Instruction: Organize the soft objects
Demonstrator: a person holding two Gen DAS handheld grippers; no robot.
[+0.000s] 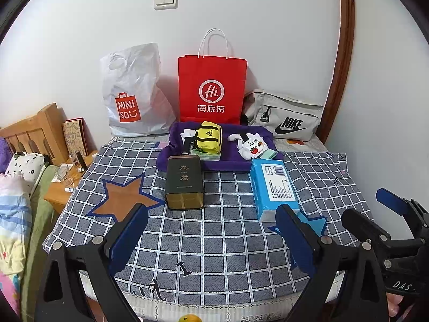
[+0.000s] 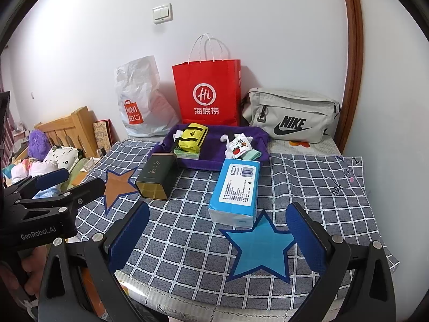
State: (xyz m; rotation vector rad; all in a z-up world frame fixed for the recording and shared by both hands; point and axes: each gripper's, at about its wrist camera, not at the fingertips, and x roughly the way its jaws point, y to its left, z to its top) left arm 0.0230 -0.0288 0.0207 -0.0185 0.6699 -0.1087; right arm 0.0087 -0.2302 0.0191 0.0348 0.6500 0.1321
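Note:
A purple towel (image 1: 225, 165) (image 2: 211, 158) lies at the back of the checked table. On it rest a yellow pouch (image 1: 209, 136) (image 2: 193, 137), white socks (image 1: 252, 145) (image 2: 237, 145) and a stack of green packets (image 1: 206, 155). In front lie a blue tissue pack (image 1: 273, 187) (image 2: 236, 190) and a dark green tin (image 1: 183, 182) (image 2: 158, 179). My left gripper (image 1: 211, 237) hovers open over the near table. My right gripper (image 2: 217, 237) is open too, just short of the tissue pack; it also shows at the left wrist view's right edge (image 1: 367, 209).
Against the wall stand a white plastic bag (image 1: 134, 91), a red paper bag (image 1: 211, 88) and a grey waist bag (image 1: 287, 115). A wooden headboard and bedside shelf (image 1: 40, 134) with bedding sit left. An orange fruit (image 1: 190, 318) peeks at the bottom edge.

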